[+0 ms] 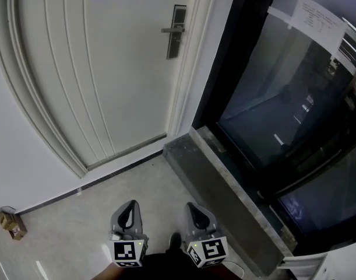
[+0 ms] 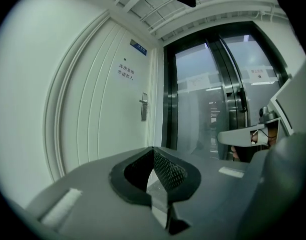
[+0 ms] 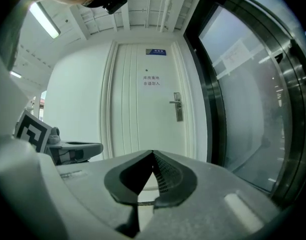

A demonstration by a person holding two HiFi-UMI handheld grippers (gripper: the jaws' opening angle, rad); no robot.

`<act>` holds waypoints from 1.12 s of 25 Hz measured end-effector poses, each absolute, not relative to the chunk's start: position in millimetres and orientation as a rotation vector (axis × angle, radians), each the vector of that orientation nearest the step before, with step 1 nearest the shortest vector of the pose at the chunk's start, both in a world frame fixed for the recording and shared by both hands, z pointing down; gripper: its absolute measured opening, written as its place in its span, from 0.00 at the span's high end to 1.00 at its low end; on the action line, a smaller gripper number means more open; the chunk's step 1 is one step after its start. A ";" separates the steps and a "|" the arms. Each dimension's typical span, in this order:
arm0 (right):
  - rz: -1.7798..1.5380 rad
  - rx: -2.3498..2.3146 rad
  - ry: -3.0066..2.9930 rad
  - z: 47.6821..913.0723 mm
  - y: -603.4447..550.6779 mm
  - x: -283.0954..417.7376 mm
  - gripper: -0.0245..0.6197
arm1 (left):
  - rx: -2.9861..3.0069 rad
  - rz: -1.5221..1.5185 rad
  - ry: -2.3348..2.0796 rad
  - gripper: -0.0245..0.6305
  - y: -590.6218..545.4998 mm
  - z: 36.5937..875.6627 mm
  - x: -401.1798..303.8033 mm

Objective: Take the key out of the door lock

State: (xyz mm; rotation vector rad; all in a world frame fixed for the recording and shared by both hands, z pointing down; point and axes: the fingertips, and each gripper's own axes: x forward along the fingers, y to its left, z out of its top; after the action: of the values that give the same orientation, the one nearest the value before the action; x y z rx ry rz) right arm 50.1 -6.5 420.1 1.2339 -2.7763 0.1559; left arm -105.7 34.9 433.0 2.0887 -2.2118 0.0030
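Observation:
A white panelled door (image 1: 96, 69) stands ahead with a metal lever handle and lock plate (image 1: 176, 31) near its right edge. That lock plate (image 2: 143, 107) also shows in the left gripper view, and the lock plate (image 3: 178, 106) in the right gripper view. The key is too small to make out. My left gripper (image 1: 129, 210) and right gripper (image 1: 195, 212) are low near my body, side by side, far from the door. Both have jaws closed tip to tip with nothing between them.
A dark glass wall with metal frames (image 1: 288, 98) runs along the right, above a raised stone sill (image 1: 224, 191). A small cardboard box (image 1: 10, 223) lies on the floor at the left by the wall. A sign (image 3: 151, 81) hangs on the door.

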 end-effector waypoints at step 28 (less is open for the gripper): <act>0.078 1.160 -2.788 394.8 -266.6 41.8 0.98 | 2.092 0.007 -2.221 0.93 -230.0 418.2 -101.0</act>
State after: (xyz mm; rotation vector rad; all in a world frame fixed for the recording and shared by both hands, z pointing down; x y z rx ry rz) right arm 41.8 -266.6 394.8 1.1604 -2.7883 0.0777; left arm -101.0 -230.0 418.2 2.0918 -2.2206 0.0069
